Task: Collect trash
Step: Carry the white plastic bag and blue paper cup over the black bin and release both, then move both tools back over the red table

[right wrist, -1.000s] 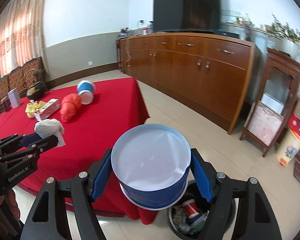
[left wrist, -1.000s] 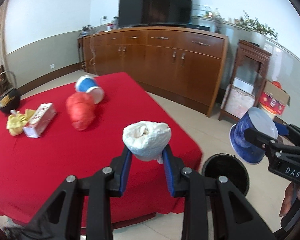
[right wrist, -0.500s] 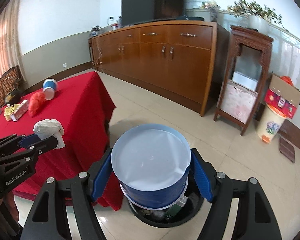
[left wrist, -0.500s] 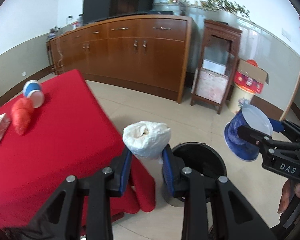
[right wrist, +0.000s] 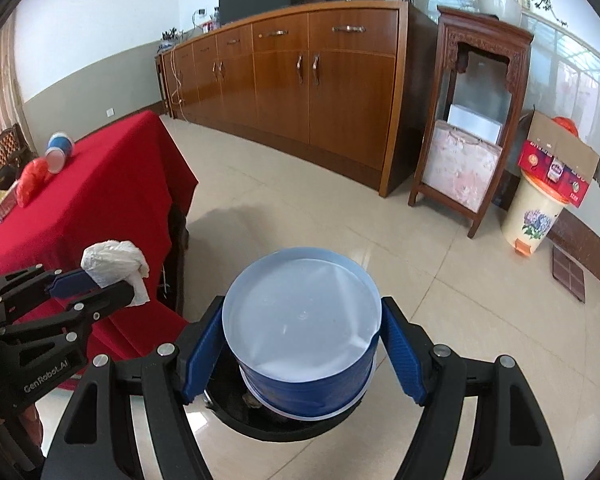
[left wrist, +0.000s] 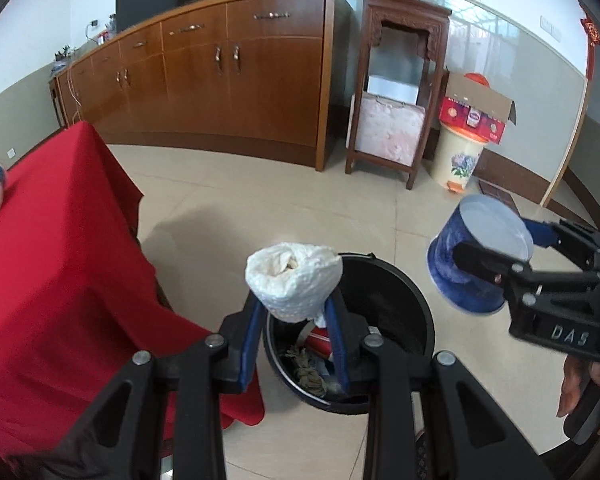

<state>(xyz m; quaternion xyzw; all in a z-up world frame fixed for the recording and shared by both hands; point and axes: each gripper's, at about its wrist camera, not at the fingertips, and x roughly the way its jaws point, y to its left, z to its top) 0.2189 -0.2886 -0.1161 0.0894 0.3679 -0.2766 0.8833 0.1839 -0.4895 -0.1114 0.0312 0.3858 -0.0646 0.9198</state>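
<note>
We find the left gripper [left wrist: 296, 316] clamped on a crumpled white plastic bag [left wrist: 294, 280]; its blue pads [left wrist: 249, 332] press the bag's lower part from both sides, and the puffed top of the bag stands above them. The bag hangs over the near-left rim of a black bin [left wrist: 416, 312] that stands on the tiled floor [left wrist: 300, 200], just beside the corner of the table with the red cloth [left wrist: 60, 264]. Inside the bin we see rubbish — a red-and-white wrapper and some crumpled brownish scraps. The right gripper [right wrist: 302, 344] is closed on a blue paper bowl [right wrist: 304, 328], one blue pad on each side of its wall; the bowl's white inside faces the right wrist camera. In that view the bowl sits over the bin [right wrist: 260, 426], hiding most of it. In the left wrist view the bowl [left wrist: 476, 256] hangs tilted, above and to the right of the bin, with a hand [left wrist: 580, 384] partly visible beneath the gripper body. On the table, well apart from both grippers, lie a second blue cup [right wrist: 59, 151] on its side, a red bag [right wrist: 31, 180] just beside it, and a small box [right wrist: 4, 204] with something yellow — too small to identify. A long wooden sideboard [right wrist: 300, 80] stands along the far wall, with a carved wooden stand [right wrist: 468, 120] to its right.
</note>
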